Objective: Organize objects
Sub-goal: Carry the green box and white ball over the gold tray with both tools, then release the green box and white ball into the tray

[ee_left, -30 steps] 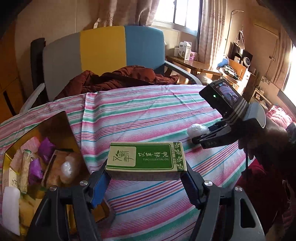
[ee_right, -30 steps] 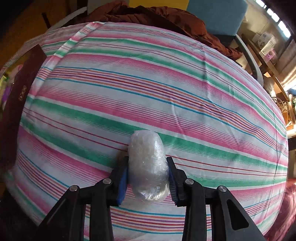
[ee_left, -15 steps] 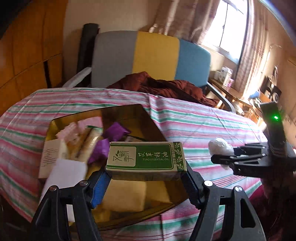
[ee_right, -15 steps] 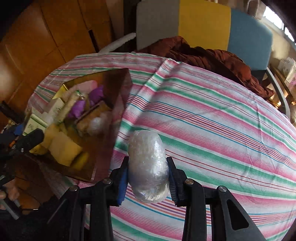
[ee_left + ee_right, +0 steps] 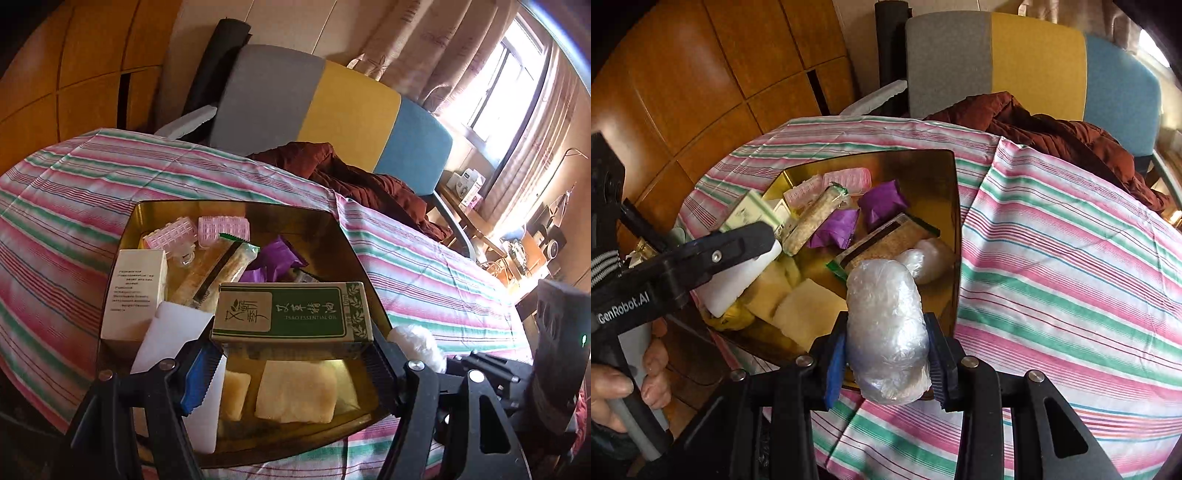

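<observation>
Your left claw [image 5: 291,354] clamps the green box [image 5: 291,314] above the gold tin [image 5: 328,229]; your right claw [image 5: 886,354] grips the plastic-wrapped bundle [image 5: 886,325] at the tin's edge, so dropping both together risks a collision

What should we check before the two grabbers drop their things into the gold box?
1. Left gripper has a firm hold on the green essential oil box: ok, pinched at both ends.
2. Right gripper holds the plastic-wrapped bundle: ok, squeezed between both fingers.
3. Green box is over the gold tin: ok.
4. Bundle is over the tin: cannot tell, it hangs near the front rim.
5. Free spot in the tin: ok, bare gold floor shows on the right side, near the purple packets.
6. Grippers clear of each other: cannot tell, they look close.
</observation>
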